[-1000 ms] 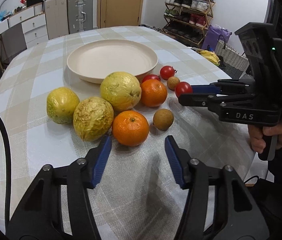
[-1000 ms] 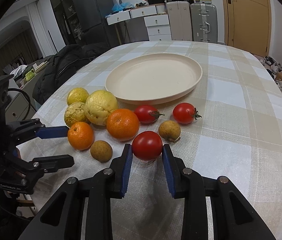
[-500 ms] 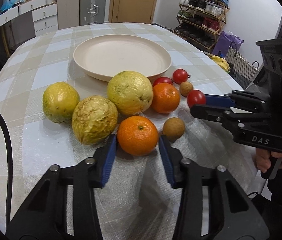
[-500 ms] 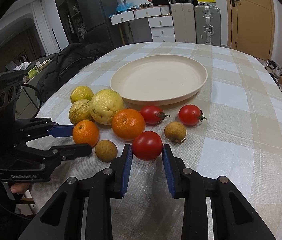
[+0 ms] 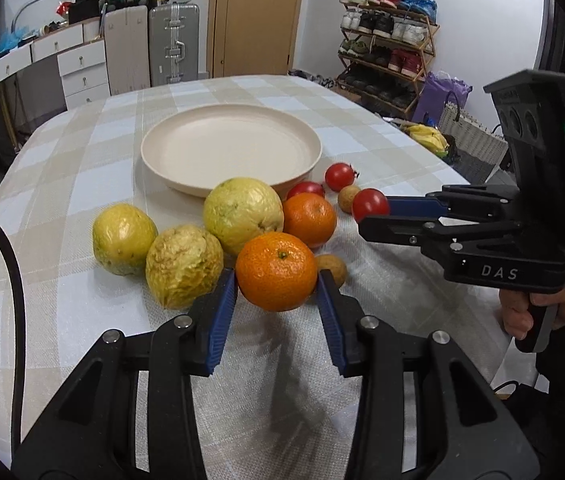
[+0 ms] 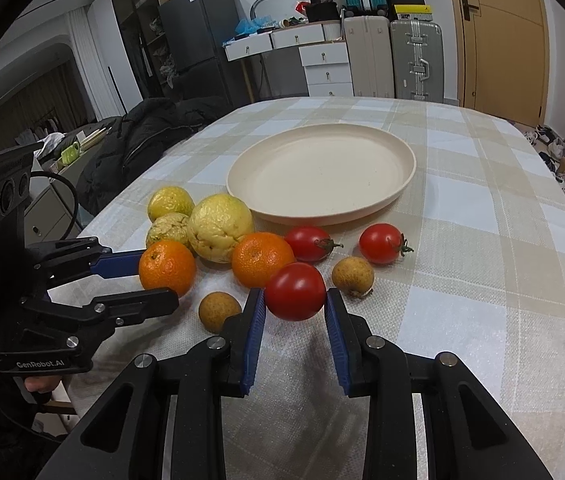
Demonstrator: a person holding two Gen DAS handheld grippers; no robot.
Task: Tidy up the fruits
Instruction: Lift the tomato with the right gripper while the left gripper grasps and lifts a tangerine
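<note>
A cream plate [image 5: 146, 156] stands empty on the checked tablecloth, with the fruits lying in front of it. My left gripper [image 5: 276, 280] is shut on the nearest orange [image 5: 276, 271], its blue pads pressing both sides. My right gripper [image 6: 294, 300] is shut on a red tomato [image 6: 295, 291], which also shows at the tip of that gripper [image 5: 374, 214] in the left wrist view. On the cloth lie a second orange [image 5: 309, 220], three wrinkled yellow fruits [image 5: 242, 210], two more tomatoes [image 6: 380, 243] and two small brown fruits [image 6: 352, 276].
The table's rounded edge drops off close on the left [image 6: 94, 232] and right [image 5: 454, 172]. A dark jacket [image 6: 142, 136] lies over a seat beyond the left edge. Drawers, suitcases and a shoe rack [image 5: 386, 56] line the far walls. A hand [image 5: 530, 308] holds the right gripper's handle.
My left gripper moved forward around the nearest orange and its jaws closed onto it. The right gripper kept still with the tomato between its pads.
</note>
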